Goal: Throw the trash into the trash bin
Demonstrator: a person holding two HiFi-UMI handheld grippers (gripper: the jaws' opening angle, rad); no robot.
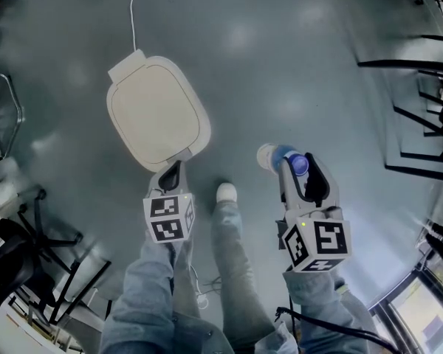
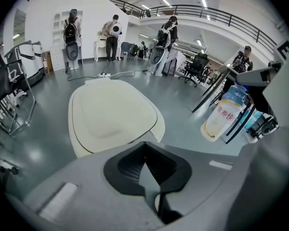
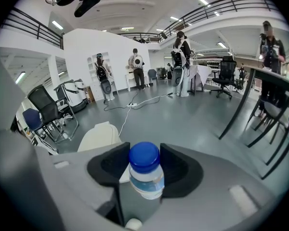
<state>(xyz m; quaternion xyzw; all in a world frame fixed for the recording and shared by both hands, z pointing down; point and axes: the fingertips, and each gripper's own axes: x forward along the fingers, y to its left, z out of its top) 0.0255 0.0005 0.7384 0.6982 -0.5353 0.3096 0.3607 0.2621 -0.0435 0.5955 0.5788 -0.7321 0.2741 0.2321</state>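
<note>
At 1 o'clock from person: right gripper (image 1: 294,169) clenched on blue-capped bottle (image 1: 275,155), held above floor. At 11 o'clock: cream trash bin (image 1: 156,113), lid down. By its near edge, left gripper (image 1: 173,172) pinched closed, empty.

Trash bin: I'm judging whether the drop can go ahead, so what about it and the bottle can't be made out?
- Cream-lidded trash bin: inside and body hidden under its closed lid, head view and left gripper view.
- Blue-capped plastic bottle: lower part hidden by the right gripper, right gripper view; fill level unclear.
- Left gripper: whether its tips touch the lid, head view, too foreshortened.
</note>
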